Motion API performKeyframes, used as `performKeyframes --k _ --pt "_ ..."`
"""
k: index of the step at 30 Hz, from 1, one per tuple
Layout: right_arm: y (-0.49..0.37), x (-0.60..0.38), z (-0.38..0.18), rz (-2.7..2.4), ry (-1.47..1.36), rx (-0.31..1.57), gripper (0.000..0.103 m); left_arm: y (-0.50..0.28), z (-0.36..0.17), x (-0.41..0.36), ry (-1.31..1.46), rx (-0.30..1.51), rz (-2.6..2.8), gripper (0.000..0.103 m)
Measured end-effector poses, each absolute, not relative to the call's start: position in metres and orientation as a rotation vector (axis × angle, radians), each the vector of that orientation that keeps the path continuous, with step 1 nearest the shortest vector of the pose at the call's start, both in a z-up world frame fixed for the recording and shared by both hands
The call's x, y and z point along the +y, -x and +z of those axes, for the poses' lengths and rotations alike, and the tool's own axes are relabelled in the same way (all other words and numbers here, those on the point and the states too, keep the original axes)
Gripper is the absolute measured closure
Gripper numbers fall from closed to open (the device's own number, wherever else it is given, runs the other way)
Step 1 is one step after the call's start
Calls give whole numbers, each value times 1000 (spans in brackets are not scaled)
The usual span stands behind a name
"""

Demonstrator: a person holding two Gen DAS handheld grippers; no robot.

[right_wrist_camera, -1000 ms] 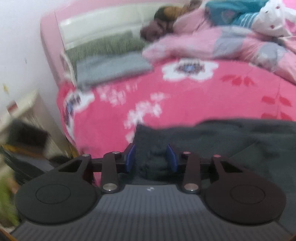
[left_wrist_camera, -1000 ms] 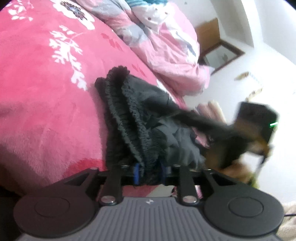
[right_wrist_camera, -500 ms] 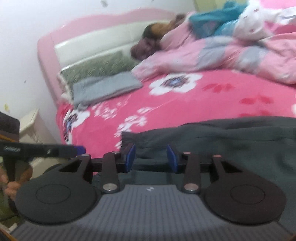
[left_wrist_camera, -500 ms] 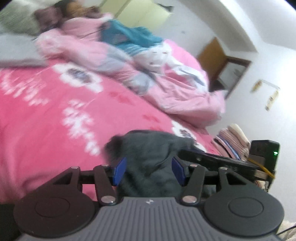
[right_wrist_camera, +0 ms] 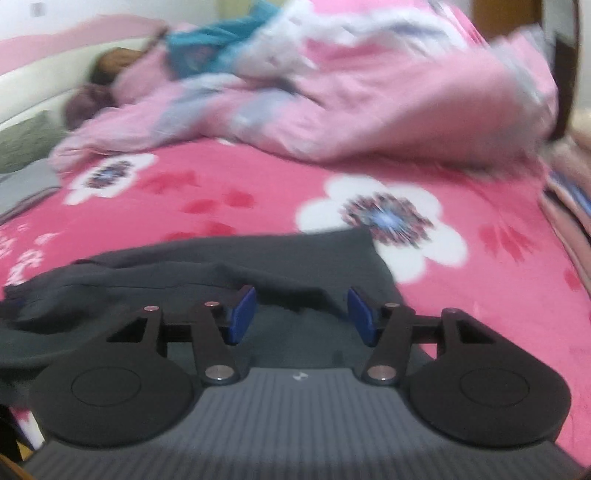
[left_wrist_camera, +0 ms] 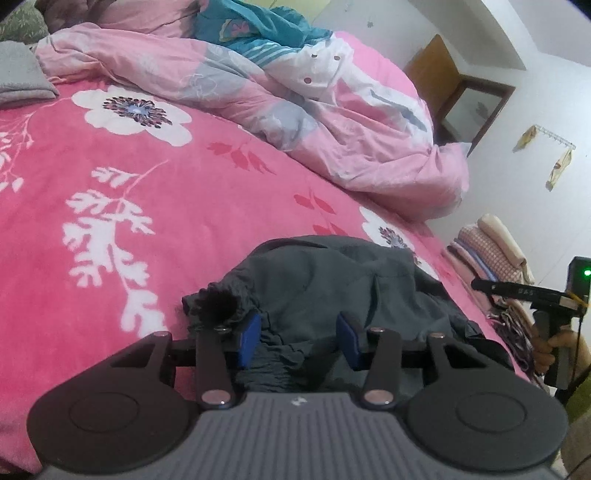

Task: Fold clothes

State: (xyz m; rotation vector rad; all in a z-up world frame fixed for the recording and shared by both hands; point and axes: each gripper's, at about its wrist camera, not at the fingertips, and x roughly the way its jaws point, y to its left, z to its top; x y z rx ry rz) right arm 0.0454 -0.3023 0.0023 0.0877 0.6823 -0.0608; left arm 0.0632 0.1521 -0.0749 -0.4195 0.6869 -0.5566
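Observation:
A dark grey garment (left_wrist_camera: pixel 332 280) lies bunched on the pink flowered bedspread (left_wrist_camera: pixel 110 192), its gathered waistband at the near left. My left gripper (left_wrist_camera: pixel 298 338) is open just above its near edge and holds nothing. In the right wrist view the same garment (right_wrist_camera: pixel 229 266) lies flatter on the bedspread (right_wrist_camera: pixel 258 199). My right gripper (right_wrist_camera: pixel 301 314) is open over its near part and holds nothing. The right gripper also shows in the left wrist view at the far right (left_wrist_camera: pixel 517 293), held by a hand beside the bed.
A crumpled pink quilt (left_wrist_camera: pixel 295 92) fills the far side of the bed, with a teal cloth (left_wrist_camera: pixel 258 26) on it. A folded grey item (left_wrist_camera: pixel 22 77) lies at the far left. A stack of folded textiles (left_wrist_camera: pixel 491 254) stands beside the bed at right.
Both grippers have opened and let go of the garment, which now lies on the bed. The right gripper has swung to the right, toward the quilt.

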Motion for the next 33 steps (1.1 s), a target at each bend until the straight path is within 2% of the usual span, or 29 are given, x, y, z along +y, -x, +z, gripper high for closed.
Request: performKeyframes --k 6,10,14,16,18,26,33 --pt "-44 -340 -24 -156 -316 743 48 -68 -79 156 441 677 -576 56" --pt "-63 -337 -31 -129 -179 735 47 -69 -80 156 438 670 -563 57" --pt "-90 -325 -52 -87 6 822 50 -69 -80 154 435 659 -548 57" --pt "-96 -316 -58 -63 86 830 62 -69 -79 153 431 656 -545 57" --pt "-99 -308 -60 -40 142 828 98 -68 -79 152 421 653 -542 58" --pt "-104 -293 -13 -86 275 678 101 -63 -78 151 400 640 -529 58" --pt "-136 -293 9 -128 369 633 101 -63 -78 151 400 636 -519 60"
